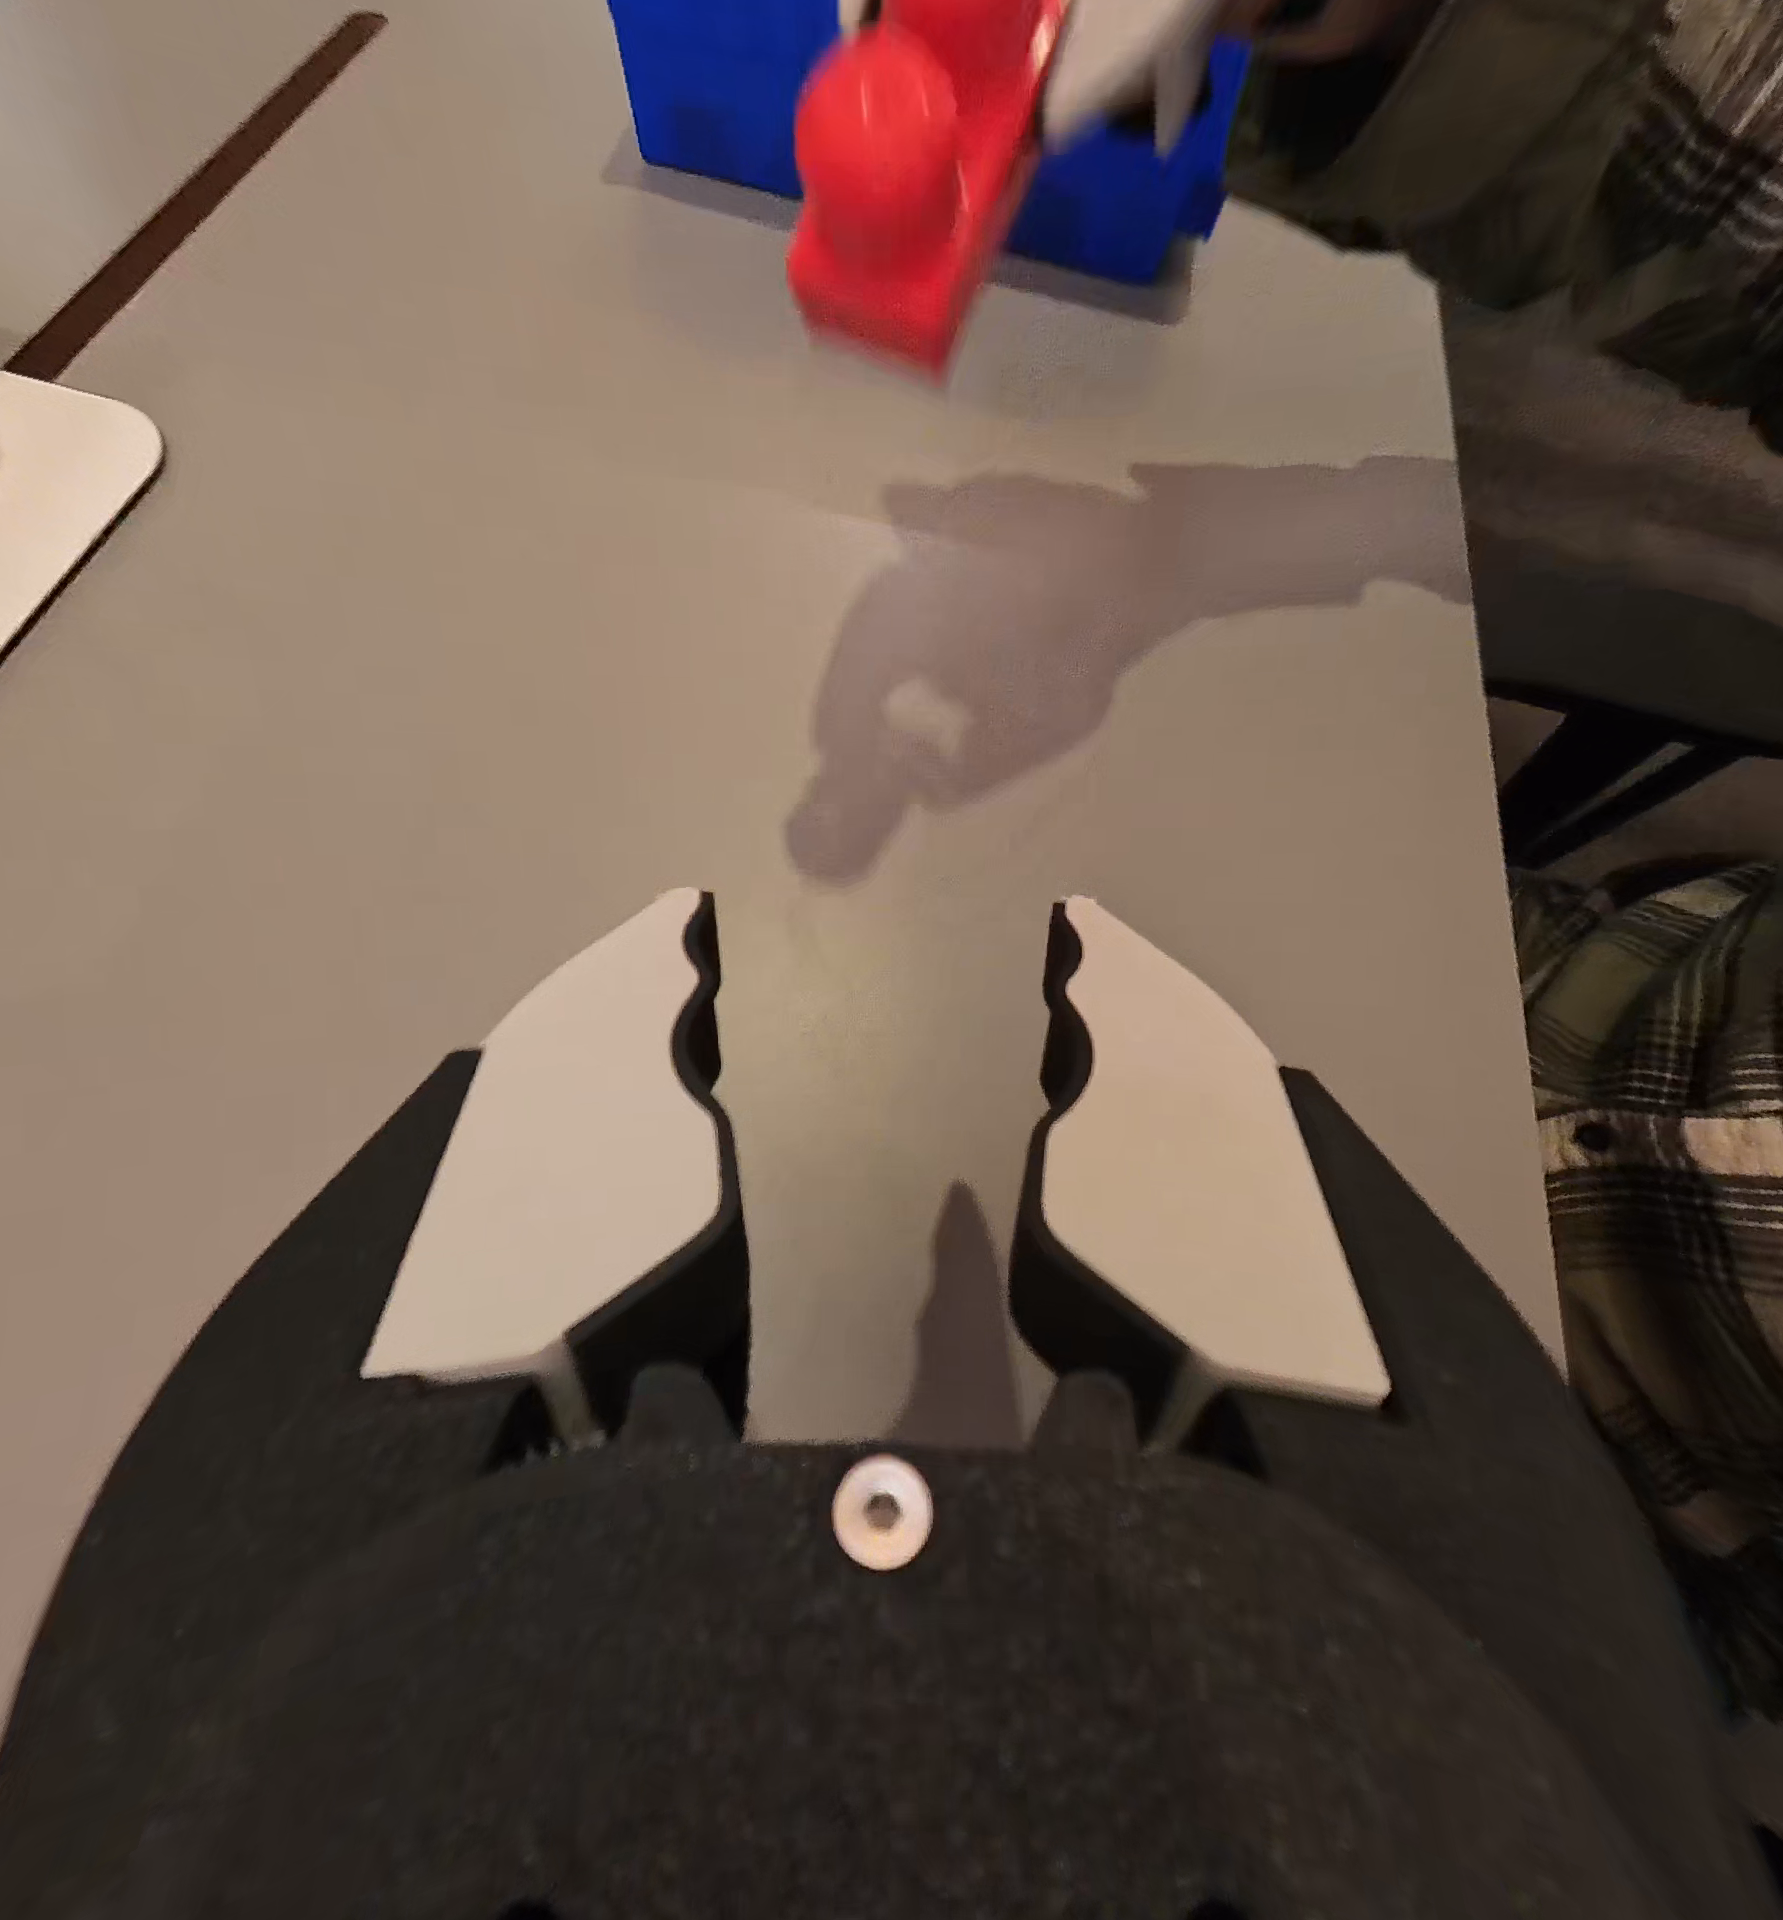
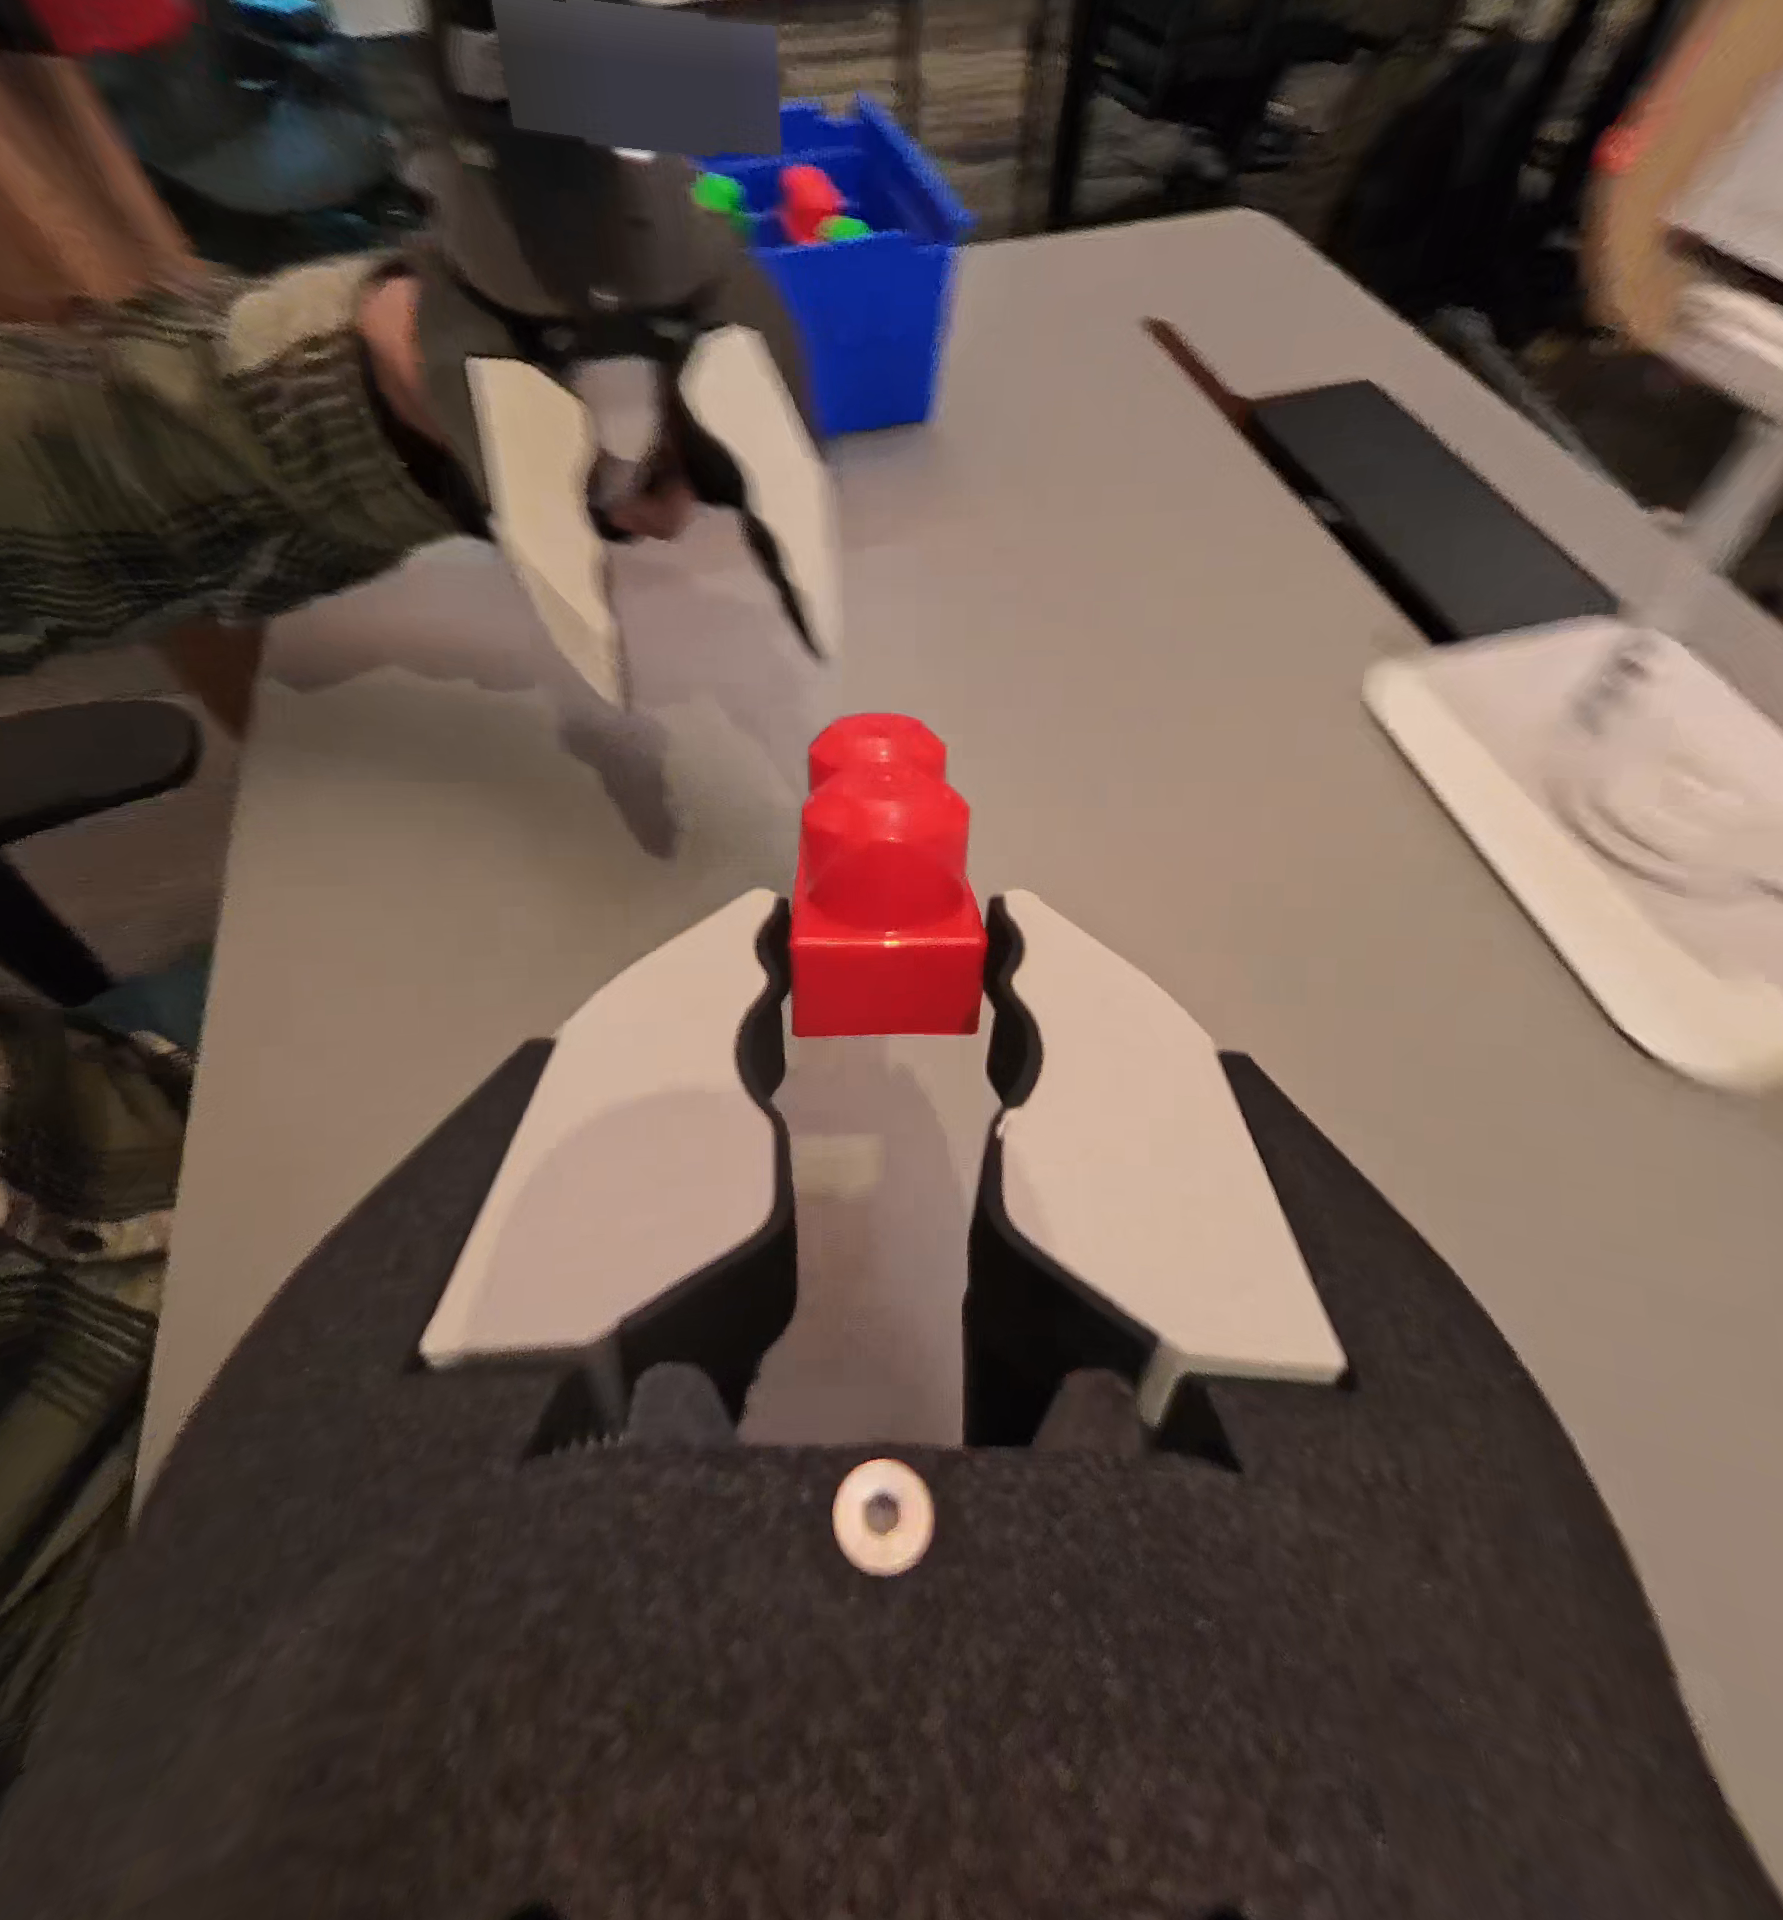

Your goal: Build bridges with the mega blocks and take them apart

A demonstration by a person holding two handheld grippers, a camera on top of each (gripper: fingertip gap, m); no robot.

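Note:
My right gripper (image 2: 885,914) is shut on a red block (image 2: 882,966) with two studs and holds it above the grey table (image 2: 1178,831). The same red block (image 1: 897,208) shows blurred at the top of the left wrist view, held in the air in front of the blue bin (image 1: 721,94). My left gripper (image 1: 882,909) is open and empty over bare table. It also shows in the right wrist view (image 2: 721,665), open, to the left of and beyond the red block.
The blue bin (image 2: 866,301) at the table's far end holds red and green blocks. A white tray (image 2: 1593,831) lies at the right, and also shows in the left wrist view (image 1: 14,520). A black flat object (image 2: 1417,509) lies behind the tray. A plaid sleeve (image 2: 139,468) and a chair (image 2: 35,758) are at the left.

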